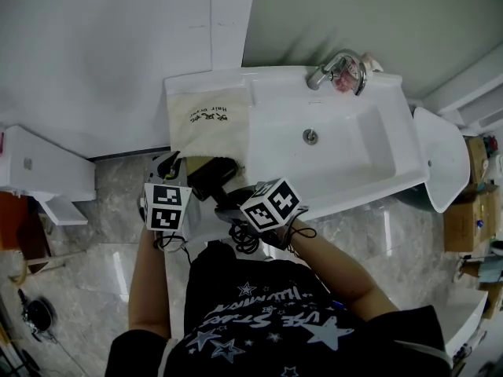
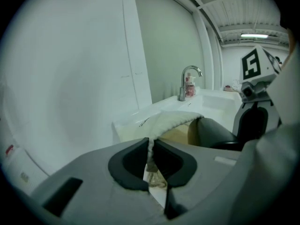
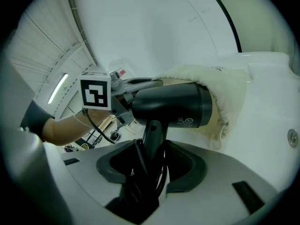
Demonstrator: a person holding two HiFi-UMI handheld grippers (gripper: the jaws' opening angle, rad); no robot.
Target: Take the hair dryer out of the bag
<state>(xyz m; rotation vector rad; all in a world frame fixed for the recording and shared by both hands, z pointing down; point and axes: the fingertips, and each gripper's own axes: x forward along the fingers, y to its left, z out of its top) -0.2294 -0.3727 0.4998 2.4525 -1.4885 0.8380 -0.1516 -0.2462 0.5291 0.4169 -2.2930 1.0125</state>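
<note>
The cream cloth bag (image 1: 208,120) lies on the counter left of the basin, its mouth toward me. My left gripper (image 1: 173,163) is shut on the edge of the bag's mouth; in the left gripper view the cloth (image 2: 151,146) is pinched between the pads. The black hair dryer (image 1: 212,177) hangs just outside the mouth. My right gripper (image 1: 240,209) is shut on its handle (image 3: 151,132), with the coiled cord bunched between the jaws. The dryer's barrel (image 3: 171,104) points toward the left gripper, its rear end against the bag (image 3: 220,93).
The white washbasin (image 1: 346,159) with a chrome faucet (image 1: 334,67) and a pink bottle (image 1: 343,82) lies right of the bag. A white wall panel stands behind the counter. A low white fixture (image 1: 39,171) stands on the marble floor at left.
</note>
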